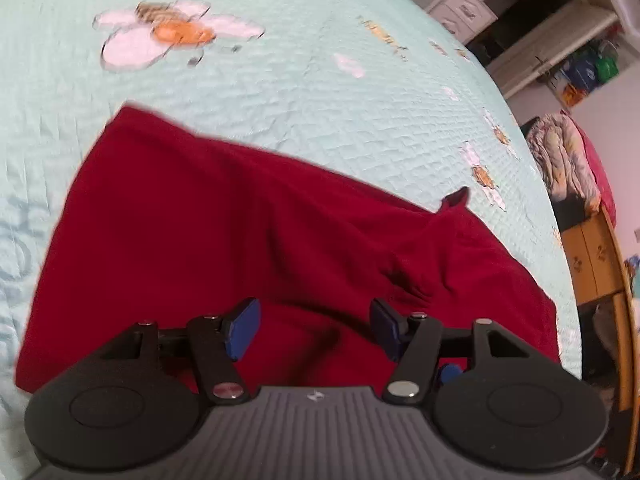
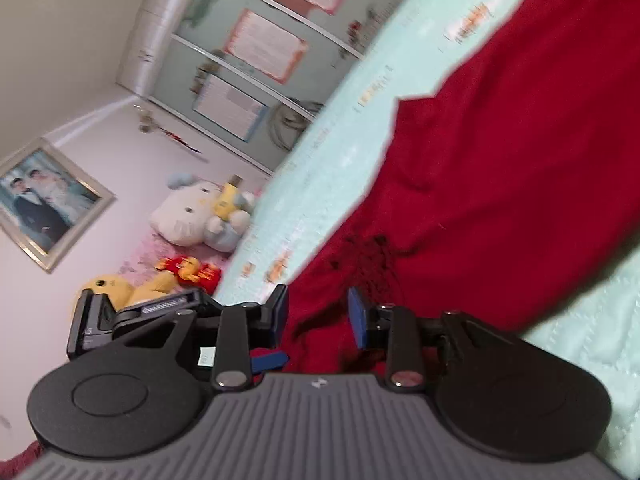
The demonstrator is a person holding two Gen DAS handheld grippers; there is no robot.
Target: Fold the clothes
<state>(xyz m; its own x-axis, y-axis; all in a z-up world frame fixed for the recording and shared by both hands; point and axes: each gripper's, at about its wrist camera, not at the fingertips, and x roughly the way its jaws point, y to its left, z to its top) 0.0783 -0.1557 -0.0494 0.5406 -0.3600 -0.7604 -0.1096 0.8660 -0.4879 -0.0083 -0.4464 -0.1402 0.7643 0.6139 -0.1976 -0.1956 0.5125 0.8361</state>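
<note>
A dark red garment (image 1: 224, 240) lies spread and partly folded on a pale green quilted bedspread (image 1: 320, 92) with bee prints. My left gripper (image 1: 314, 330) hovers just over the garment's near part, jaws open, blue pads (image 1: 242, 330) empty. In the right wrist view the same red garment (image 2: 500, 184) runs up to the right, with a fringed dark patch near the fingers. My right gripper (image 2: 318, 316) is open above the garment's near edge, with nothing between its pads.
The bed's right edge drops off toward a wooden cabinet (image 1: 592, 256) with piled bedding (image 1: 568, 164) and white shelves (image 1: 532, 20). In the right wrist view, plush toys (image 2: 200, 212) sit at the bed's head, below a framed photo (image 2: 40, 200), with wardrobe doors (image 2: 256, 60) behind.
</note>
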